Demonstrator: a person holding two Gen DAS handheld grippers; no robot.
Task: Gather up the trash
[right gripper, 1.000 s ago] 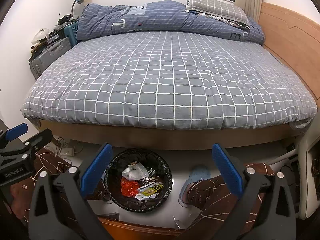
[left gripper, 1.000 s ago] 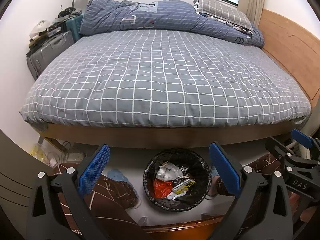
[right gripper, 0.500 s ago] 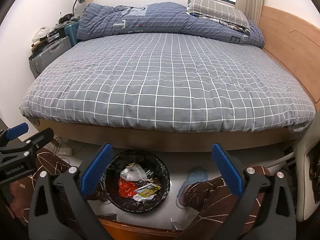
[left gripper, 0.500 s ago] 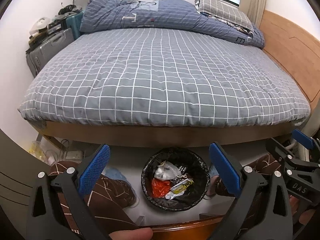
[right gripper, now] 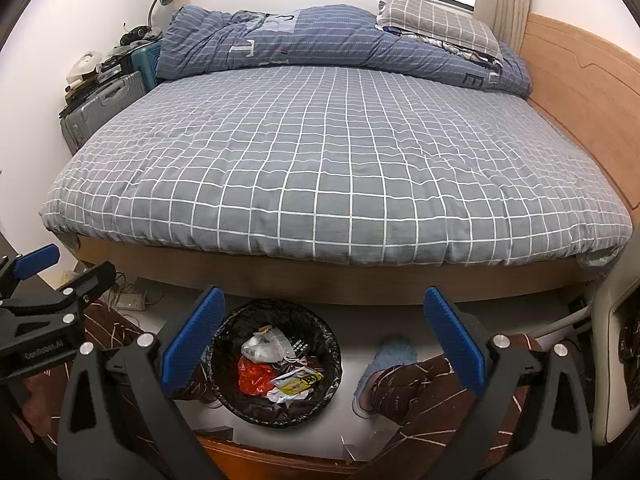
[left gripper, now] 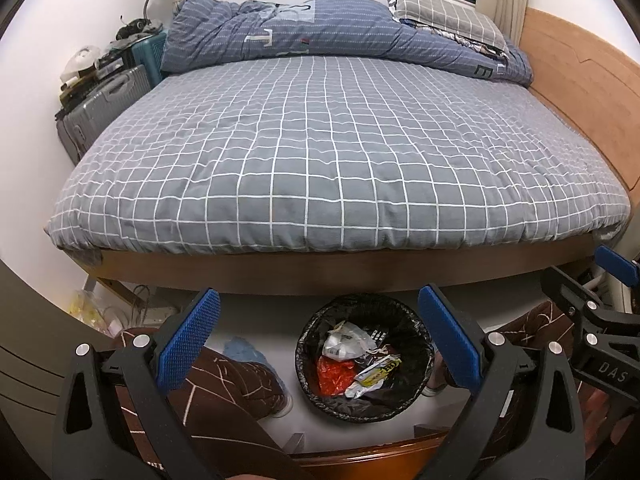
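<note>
A round black-lined trash bin (left gripper: 416, 328) stands on the floor at the foot of the bed. It holds a white bag (left gripper: 345, 340), a red wrapper (left gripper: 335, 374) and a yellow packet (left gripper: 378, 368). It also shows in the right wrist view (right gripper: 228, 364). My left gripper (left gripper: 318, 344) is open and empty, held above the bin. My right gripper (right gripper: 320, 344) is open and empty, with the bin under its left finger. Each gripper shows at the edge of the other's view. No loose trash shows on the bed.
A bed with a grey checked cover (left gripper: 320, 152) fills the view, with a blue duvet (left gripper: 312, 32) and a pillow (left gripper: 444, 16) at its head. Suitcases (left gripper: 104, 108) stand at the left wall. The person's legs in brown trousers (right gripper: 432, 392) and blue slippers (right gripper: 390, 354) flank the bin.
Both views have shifted slightly, so the bed sits a bit lower in frame and more of the head wall shows. Both grippers stay open and empty.
</note>
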